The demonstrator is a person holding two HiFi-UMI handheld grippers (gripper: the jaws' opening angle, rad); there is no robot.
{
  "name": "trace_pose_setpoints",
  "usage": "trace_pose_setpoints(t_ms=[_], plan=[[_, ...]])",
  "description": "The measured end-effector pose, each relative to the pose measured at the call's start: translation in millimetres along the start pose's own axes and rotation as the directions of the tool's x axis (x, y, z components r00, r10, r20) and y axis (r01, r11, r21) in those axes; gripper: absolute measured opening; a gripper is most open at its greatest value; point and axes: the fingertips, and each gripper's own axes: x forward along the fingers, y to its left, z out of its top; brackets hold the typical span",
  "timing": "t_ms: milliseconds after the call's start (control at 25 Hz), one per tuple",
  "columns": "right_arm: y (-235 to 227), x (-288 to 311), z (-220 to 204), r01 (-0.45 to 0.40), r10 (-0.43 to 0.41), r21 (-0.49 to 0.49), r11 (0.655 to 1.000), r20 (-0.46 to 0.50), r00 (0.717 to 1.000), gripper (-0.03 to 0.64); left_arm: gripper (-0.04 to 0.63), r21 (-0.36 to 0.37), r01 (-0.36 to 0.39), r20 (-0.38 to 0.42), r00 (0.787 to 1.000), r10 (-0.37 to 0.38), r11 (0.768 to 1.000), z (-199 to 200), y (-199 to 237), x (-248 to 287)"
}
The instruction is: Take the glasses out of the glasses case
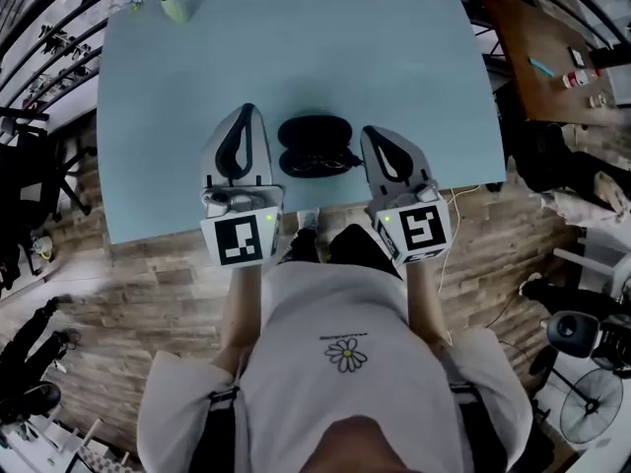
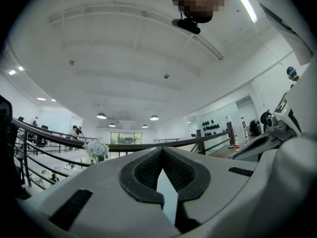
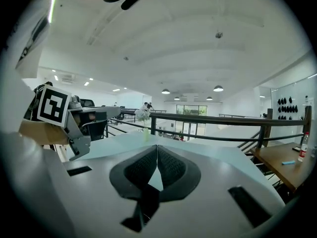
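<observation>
On the bench [image 1: 296, 47], the open glasses case [image 1: 315, 134] lies between left gripper [image 1: 246, 111] and right gripper [image 1: 372, 133]; fingers [image 2: 148, 170] together, empty; next, part them for the glasses [image 1: 317, 164].

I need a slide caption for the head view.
Left claw and right claw flank the glasses case on a blue table.

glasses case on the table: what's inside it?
The glasses case lies open. Dark glasses sit in its near half; the far half looks empty. The lining under the glasses is covered, and dark on dark hides the frame's details.
</observation>
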Motion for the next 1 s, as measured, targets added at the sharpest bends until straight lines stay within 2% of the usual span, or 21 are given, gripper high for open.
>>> trace_pose_setpoints(t_ms=[280,560,720,800,840,880,920,1000], plan=[[-8.3,30.1,-10.8,-0.080,0.081,0.031,0.996,-0.037,0.996,0.009,0.017,0.001,-0.025,-0.060,0.998,0.025,1.000,-22.2,5.7,16.6],[-14.9,51.3,-3.8,-0.174,0.175,0.034,0.984,-0.029,0.984,0.009,0.017,0.015,-0.082,-0.054,0.995,0.082,0.997,-18.7,17.3,26.5],[-16.3,57.7,-14.6,-0.233,0.234,0.021,0.972,-0.069,0.970,0.009,0.017,0.023,-0.096,-0.065,0.993,0.097,0.995,-22.6,18.7,31.3],[-2.9,59.7,-29.8,-0.346,0.341,-0.014,0.938,-0.133,0.931,0.011,0.017,0.024,-0.100,-0.073,0.992,0.102,0.995,-26.5,19.3,32.0],[7.4,60.2,-41.4,-0.419,0.407,-0.030,0.908,-0.183,0.895,0.034,0.017,0.021,-0.104,-0.078,0.991,0.105,0.994,-28.6,19.8,32.0],[17.3,60.8,-54.7,-0.483,0.462,-0.035,0.875,-0.237,0.855,0.106,0.017,0.018,-0.108,-0.083,0.991,0.109,0.994,-30.7,20.2,31.8],[25.1,61.6,-68.5,-0.529,0.500,-0.030,0.848,-0.285,0.818,0.135,0.017,0.013,-0.112,-0.088,0.990,0.113,0.994,-32.7,20.6,31.4],[33.9,63.8,-95.6,-0.576,0.534,-0.012,0.817,-0.358,0.765,0.139,0.017,0.010,-0.119,-0.099,0.988,0.119,0.993,-37.1,21.0,30.3]])
